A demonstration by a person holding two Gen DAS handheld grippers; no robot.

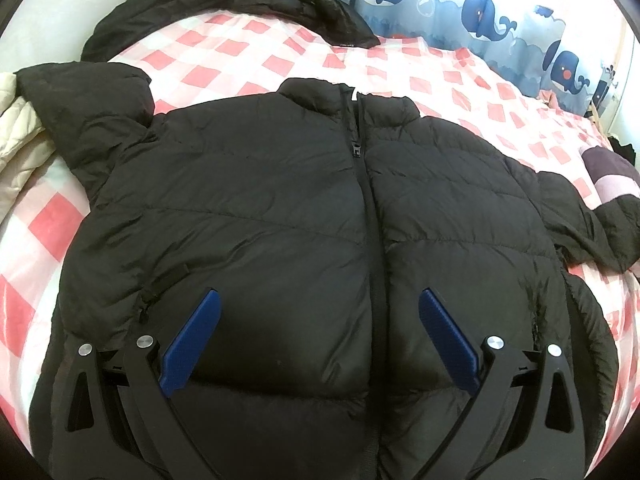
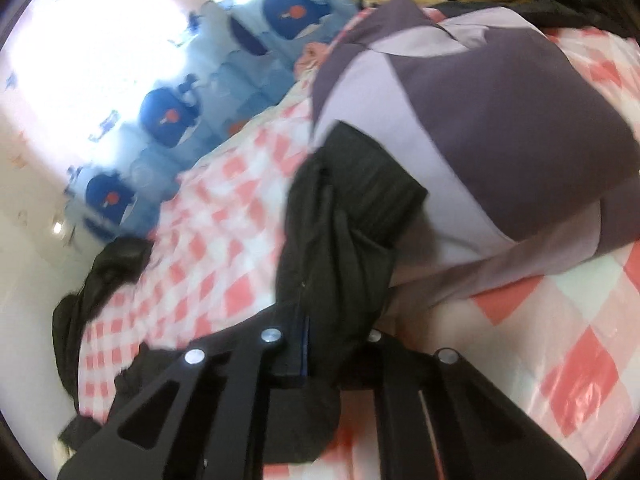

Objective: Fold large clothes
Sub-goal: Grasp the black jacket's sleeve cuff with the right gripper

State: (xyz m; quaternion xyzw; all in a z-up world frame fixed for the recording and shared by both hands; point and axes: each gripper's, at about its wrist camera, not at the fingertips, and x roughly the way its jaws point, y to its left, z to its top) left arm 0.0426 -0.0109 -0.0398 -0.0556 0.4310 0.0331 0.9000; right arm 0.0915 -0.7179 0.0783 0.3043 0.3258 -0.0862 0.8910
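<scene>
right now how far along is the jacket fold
Done: the black puffer jacket lies spread front up and zipped on the checked bedspread. In hand: the right gripper is shut on the jacket's sleeve near the cuff; the left gripper is open above the hem. Left: no fold shows yet, so both sleeves and the body still need folding.

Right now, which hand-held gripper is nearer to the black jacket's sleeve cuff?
Right. The right hand-held gripper is shut on the sleeve, just below its cuff. The left hand-held gripper hangs open over the jacket's front, by the zipper.
</scene>
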